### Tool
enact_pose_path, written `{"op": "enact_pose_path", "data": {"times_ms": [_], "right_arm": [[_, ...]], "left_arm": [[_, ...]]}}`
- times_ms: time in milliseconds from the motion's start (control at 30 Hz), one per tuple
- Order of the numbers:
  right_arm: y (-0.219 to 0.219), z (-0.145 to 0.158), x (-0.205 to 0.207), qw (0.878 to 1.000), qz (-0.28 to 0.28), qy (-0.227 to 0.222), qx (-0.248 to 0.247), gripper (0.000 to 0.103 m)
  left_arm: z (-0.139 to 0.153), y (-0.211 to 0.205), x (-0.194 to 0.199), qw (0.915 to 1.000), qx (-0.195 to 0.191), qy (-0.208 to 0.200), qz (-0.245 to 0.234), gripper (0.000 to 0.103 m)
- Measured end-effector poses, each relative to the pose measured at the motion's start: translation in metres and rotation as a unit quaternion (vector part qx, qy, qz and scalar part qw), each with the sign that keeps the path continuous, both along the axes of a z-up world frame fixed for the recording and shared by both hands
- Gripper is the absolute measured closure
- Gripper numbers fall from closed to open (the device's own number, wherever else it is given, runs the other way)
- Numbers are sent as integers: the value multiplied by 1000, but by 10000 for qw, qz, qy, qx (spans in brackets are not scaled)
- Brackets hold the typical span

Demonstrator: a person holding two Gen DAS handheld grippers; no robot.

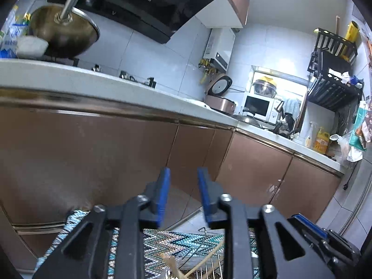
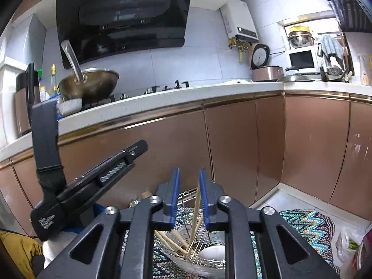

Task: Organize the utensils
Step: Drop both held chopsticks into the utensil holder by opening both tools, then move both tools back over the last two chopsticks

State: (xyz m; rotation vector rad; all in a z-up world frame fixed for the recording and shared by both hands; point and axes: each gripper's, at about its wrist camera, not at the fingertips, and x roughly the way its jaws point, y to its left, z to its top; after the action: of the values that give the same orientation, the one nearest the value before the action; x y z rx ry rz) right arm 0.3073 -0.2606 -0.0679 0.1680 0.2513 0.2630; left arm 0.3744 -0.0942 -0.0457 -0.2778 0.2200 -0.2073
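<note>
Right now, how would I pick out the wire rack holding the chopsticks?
Start at the zigzag-patterned cloth spread below the brown cabinet doors. On it, just beyond the right tool, stands a metal wire rack. It is the only wire-mesh item there, with pale chopsticks leaning in it.

You are facing an L-shaped counter (image 2: 186, 93) over copper-brown cabinet doors (image 2: 232, 151). On the hob at the left sits a wok (image 2: 93, 86) with its steel handle tilted upward, below a black range hood (image 2: 121, 14). Beside the hood, a water heater (image 2: 241, 21) hangs on the tiled wall. Toward the corner stand a rice cooker (image 2: 265, 69), lid raised, and a white microwave (image 2: 302, 59). A zigzag-patterned mat (image 2: 311, 230) lies on the floor.
</note>
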Motion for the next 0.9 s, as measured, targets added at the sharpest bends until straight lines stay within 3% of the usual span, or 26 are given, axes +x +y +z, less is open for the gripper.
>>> {"op": "enact_pose_path", "data": {"times_ms": [133,200,367,500,900], "right_arm": [[-1,12,-24,9999,-72,-85,48,82],[-2,19,-37,9998,-108,-137,77,77],[-3,37,-72,9994,-217,-255,88,73],[-3,46,-105,9988,-296,-358,123,62],[-1,61,-179,9981,-363,-476,167,62]], "left_arm": [[20,13,-27,9999,114,-27,-17,64],[29,19,-43,9999,168,-20,-29,61],[44,35,-85,9994,335,6,-5,61],[54,44,-113,9989,440,56,125,60],[64,84,-186,9974,520,285,409,60]]}}
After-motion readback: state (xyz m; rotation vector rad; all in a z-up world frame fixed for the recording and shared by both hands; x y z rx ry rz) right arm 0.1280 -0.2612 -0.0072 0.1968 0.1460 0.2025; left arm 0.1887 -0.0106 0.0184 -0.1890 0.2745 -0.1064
